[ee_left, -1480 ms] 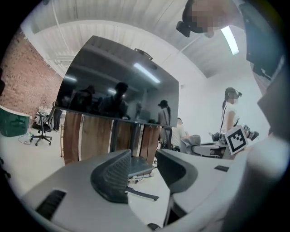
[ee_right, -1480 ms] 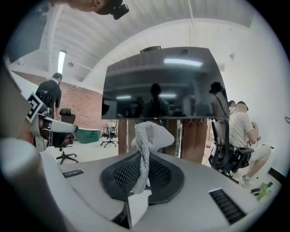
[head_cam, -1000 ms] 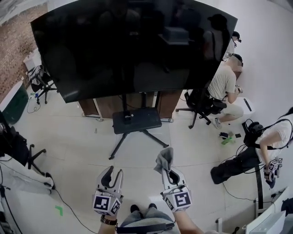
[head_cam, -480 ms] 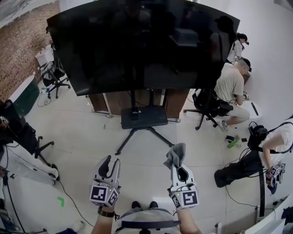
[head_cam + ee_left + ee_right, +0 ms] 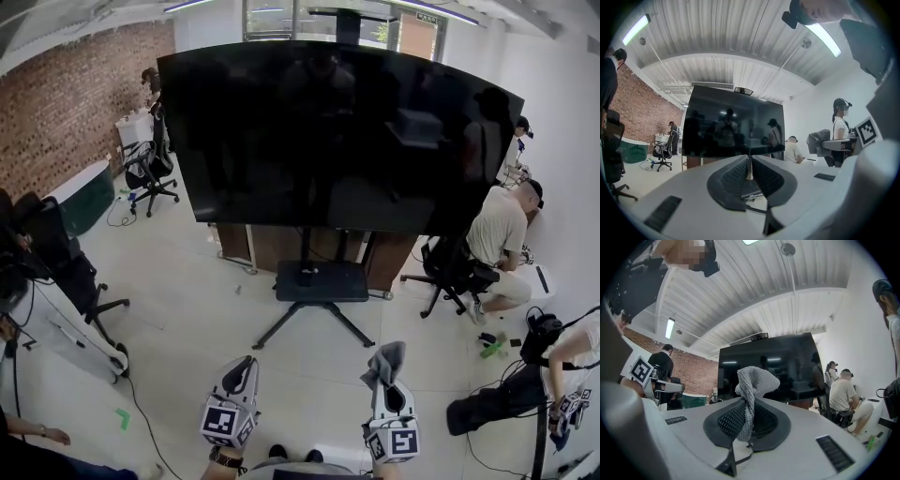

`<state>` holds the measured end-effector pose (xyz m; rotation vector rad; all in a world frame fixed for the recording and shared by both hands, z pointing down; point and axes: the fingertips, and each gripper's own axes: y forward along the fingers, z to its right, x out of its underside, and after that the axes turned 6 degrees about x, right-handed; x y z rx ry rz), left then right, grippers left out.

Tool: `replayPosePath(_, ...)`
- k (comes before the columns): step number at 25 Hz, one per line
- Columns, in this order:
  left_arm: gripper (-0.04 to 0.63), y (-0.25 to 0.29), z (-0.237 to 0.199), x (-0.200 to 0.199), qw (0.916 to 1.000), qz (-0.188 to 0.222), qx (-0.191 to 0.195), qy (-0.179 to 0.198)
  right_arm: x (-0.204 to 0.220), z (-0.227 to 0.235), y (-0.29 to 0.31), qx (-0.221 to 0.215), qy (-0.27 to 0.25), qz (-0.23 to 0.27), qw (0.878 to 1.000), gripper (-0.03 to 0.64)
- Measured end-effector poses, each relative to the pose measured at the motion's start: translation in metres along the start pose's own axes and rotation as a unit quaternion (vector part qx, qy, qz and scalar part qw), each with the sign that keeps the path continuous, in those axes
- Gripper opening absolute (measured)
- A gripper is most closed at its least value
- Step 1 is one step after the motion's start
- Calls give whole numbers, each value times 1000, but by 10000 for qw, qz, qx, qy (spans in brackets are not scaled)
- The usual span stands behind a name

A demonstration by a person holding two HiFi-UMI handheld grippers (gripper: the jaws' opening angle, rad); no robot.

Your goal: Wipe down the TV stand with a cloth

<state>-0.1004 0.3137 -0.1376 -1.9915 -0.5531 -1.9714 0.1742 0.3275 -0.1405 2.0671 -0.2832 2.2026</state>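
Note:
A large black TV (image 5: 328,141) stands on a black stand with a small shelf (image 5: 322,279) and splayed legs (image 5: 281,328). It is across the floor from me. My left gripper (image 5: 246,367) is at the bottom of the head view, shut with nothing between its ribbed pads (image 5: 736,176). My right gripper (image 5: 386,375) is beside it, shut on a grey knitted cloth (image 5: 386,359). The cloth (image 5: 754,380) sticks up from between the jaws in a bunch. Both grippers (image 5: 749,161) (image 5: 749,414) point level toward the TV (image 5: 733,122) (image 5: 768,366), well short of the stand.
A wooden cabinet (image 5: 272,246) stands behind the TV. Office chairs stand at the left (image 5: 150,169) (image 5: 70,281) and at the right (image 5: 450,270), where a person (image 5: 497,225) sits. A black bag (image 5: 492,398) and another person (image 5: 574,342) are at the right, a brick wall (image 5: 66,112) at the left.
My left gripper's jaws have gone from open to shut. The head view has tilted up, so the TV and stand sit lower and both grippers lie nearer the bottom edge. The cloth stays gripped.

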Motion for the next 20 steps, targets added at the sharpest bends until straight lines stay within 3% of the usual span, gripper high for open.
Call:
replayPosePath(14,52,-3,26,9,9993,-146,308,-140,2,-2,-2,-234,112,-258,9993,26)
replayPosePath(20,52,34,-3,-4,9986,163,457,207,-4,-9,48,-319,265,326,9986,26)
